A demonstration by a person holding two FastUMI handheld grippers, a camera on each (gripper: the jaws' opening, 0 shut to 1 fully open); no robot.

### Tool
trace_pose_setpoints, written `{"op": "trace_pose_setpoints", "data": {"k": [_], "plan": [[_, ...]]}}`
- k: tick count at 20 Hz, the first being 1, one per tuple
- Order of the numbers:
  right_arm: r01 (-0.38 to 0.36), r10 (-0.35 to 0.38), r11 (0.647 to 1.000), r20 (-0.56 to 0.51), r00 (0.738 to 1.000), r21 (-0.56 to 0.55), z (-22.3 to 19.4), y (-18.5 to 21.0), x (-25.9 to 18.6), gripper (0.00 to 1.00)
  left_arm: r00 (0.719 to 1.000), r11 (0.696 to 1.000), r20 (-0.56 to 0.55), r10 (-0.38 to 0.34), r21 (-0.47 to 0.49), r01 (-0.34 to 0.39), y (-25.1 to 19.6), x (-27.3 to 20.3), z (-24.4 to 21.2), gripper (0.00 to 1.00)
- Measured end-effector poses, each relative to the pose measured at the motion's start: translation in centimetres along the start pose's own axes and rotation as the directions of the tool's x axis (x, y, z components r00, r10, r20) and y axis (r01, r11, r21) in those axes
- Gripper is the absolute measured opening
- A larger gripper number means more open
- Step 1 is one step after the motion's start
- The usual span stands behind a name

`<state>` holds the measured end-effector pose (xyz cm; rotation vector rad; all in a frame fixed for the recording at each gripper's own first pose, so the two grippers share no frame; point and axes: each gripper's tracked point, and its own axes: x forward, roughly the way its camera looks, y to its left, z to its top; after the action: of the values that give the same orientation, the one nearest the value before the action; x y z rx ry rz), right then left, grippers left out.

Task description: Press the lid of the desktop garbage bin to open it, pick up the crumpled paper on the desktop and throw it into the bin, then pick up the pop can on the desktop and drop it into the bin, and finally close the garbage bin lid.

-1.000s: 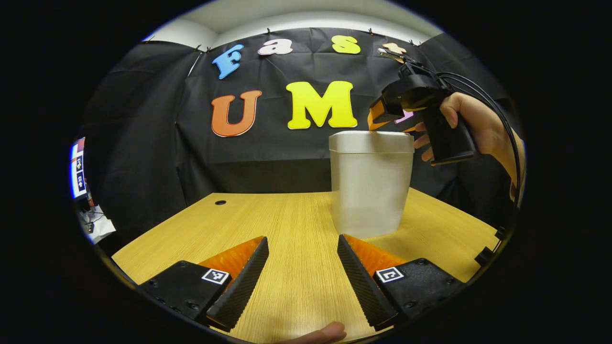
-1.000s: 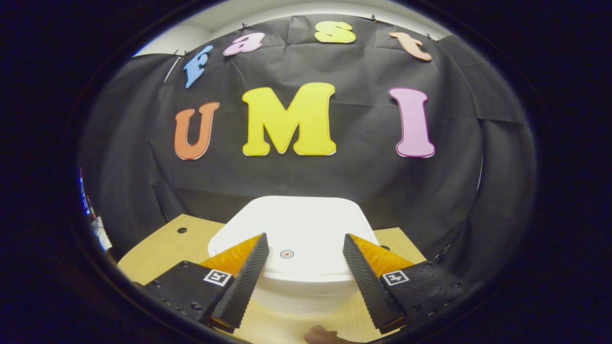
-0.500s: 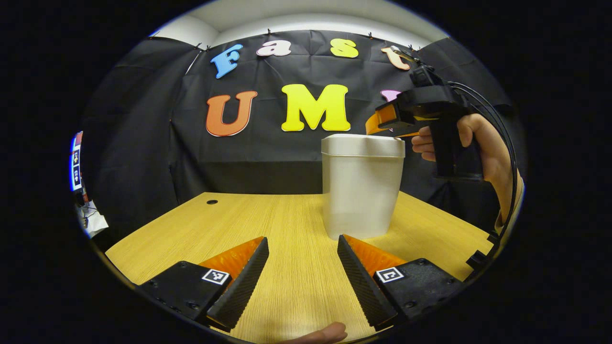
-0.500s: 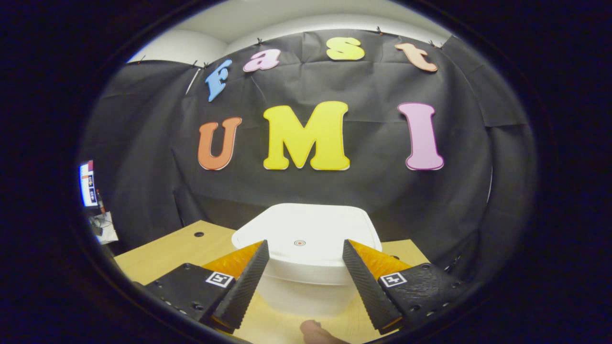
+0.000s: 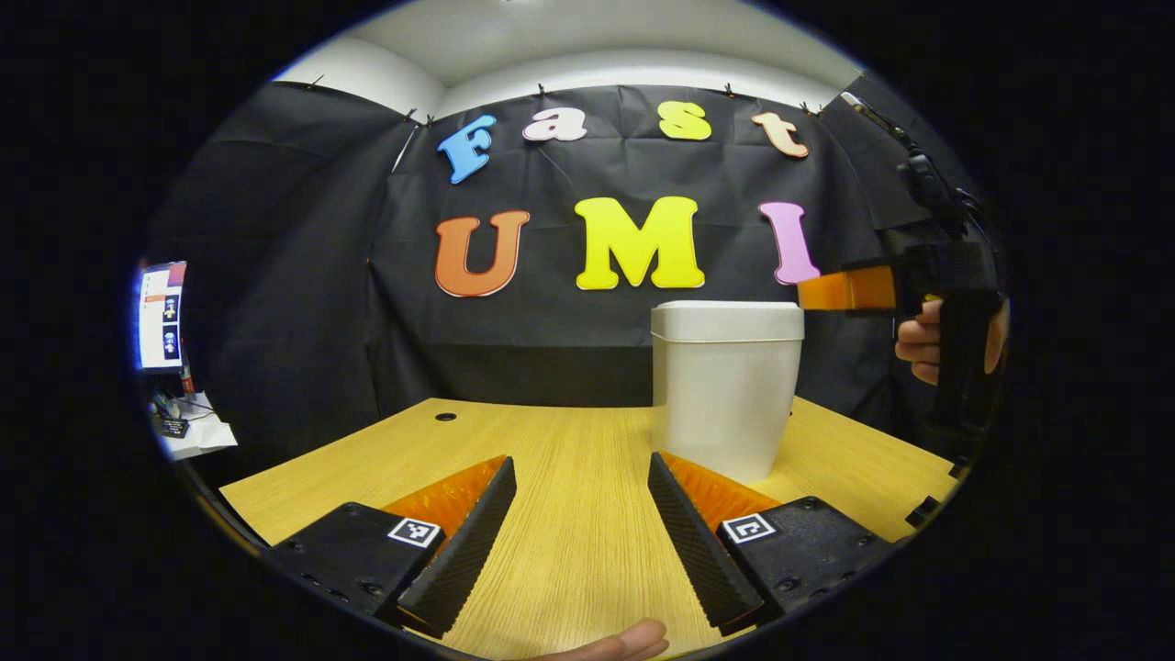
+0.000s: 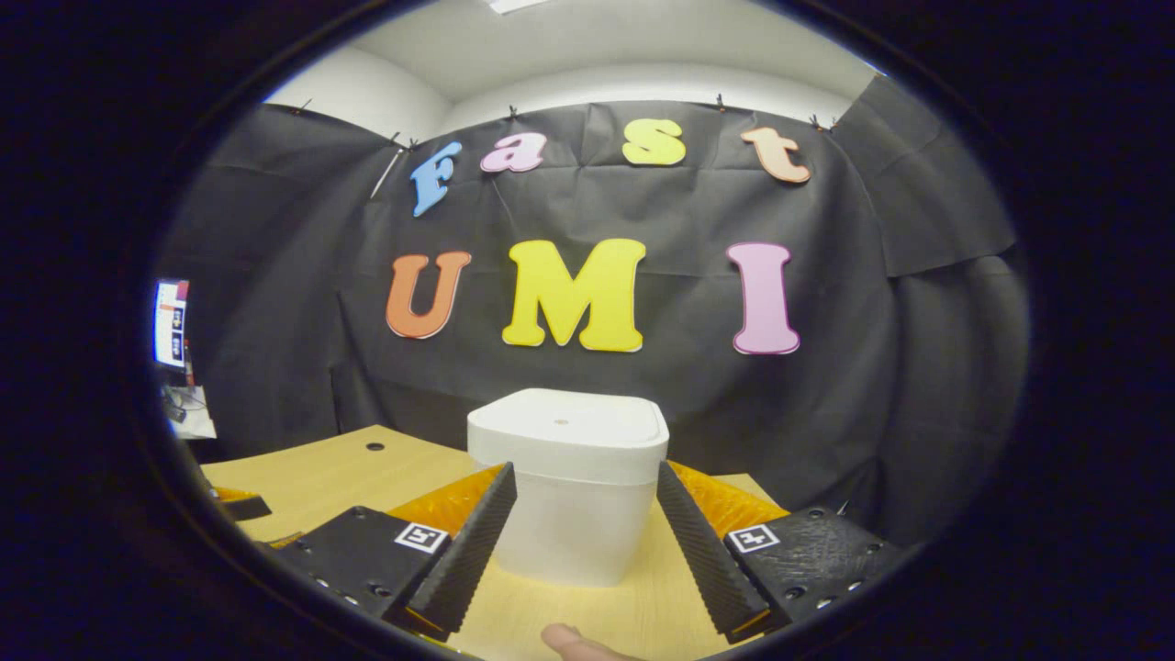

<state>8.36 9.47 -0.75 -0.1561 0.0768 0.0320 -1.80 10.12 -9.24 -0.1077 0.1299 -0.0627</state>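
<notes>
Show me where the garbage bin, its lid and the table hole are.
garbage bin (image 6: 569,528): right gripper view, front wall.
lid (image 6: 567,430): right gripper view, flat top, shut.
table hole (image 5: 446,417): left gripper view, the dark round opening.

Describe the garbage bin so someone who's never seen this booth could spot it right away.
Start at the wooden table in front of the black cloth wall. The garbage bin stands upright on it, toward the back. It is a plain white tub with a closed flat lid, the tallest thing on the tabletop.
</notes>
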Motion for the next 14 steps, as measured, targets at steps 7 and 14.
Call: {"op": "trace_pose_setpoints", "data": {"k": [7,14], "plan": [[0.036,-0.036,0.999,0.030,0.999,-0.027,-2.2,-2.7,-5.2,0.95,0.999,1.000,0.039,0.027,0.014,-0.028,-1.0,-0.3,2.0,0.95],[0.021,-0.021,1.000,0.062,0.998,-0.002,-2.1,-4.2,-8.2,0.95,0.996,0.998,0.080,0.047,0.041,-0.051,-2.8,-0.8,4.5,0.95]]}}
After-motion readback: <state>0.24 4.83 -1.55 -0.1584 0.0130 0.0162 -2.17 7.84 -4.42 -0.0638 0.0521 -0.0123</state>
